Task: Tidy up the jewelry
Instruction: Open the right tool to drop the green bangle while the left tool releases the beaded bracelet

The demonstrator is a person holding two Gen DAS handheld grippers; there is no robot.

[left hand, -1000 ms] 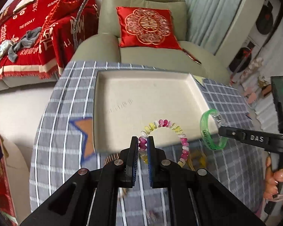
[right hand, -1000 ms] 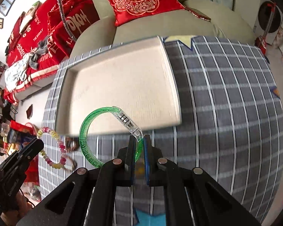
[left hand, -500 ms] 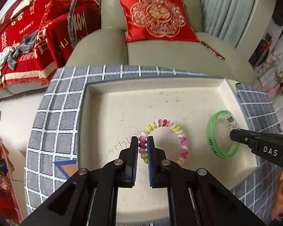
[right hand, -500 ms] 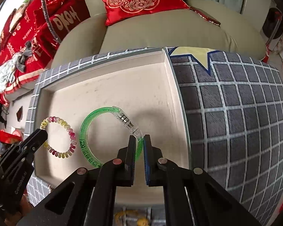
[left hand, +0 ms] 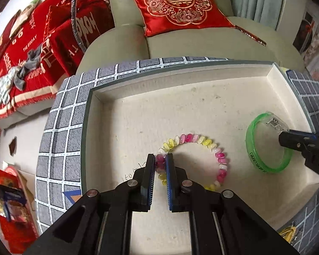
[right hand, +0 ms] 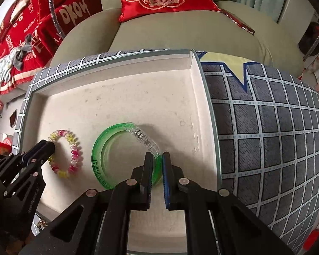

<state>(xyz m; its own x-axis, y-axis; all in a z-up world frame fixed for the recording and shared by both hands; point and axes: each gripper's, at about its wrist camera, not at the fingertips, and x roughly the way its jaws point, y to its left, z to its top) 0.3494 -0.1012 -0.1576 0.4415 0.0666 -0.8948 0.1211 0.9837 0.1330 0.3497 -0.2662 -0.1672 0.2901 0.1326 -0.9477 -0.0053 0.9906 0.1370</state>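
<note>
My left gripper is shut on a pink and yellow beaded bracelet, which lies on the floor of the shallow cream tray. My right gripper is shut on a green translucent bangle with a clear clasp, low over the tray floor to the right of the beads. The bangle also shows in the left wrist view, and the beaded bracelet in the right wrist view. The left gripper appears in the right wrist view.
The tray sits on a grey checked cloth with star patches. A yellow item lies on the cloth past the tray's near right corner. A sofa with a red cushion stands behind.
Both grippers have carried their bracelets forward from the near edge to over the tray and lowered them close to its floor.
</note>
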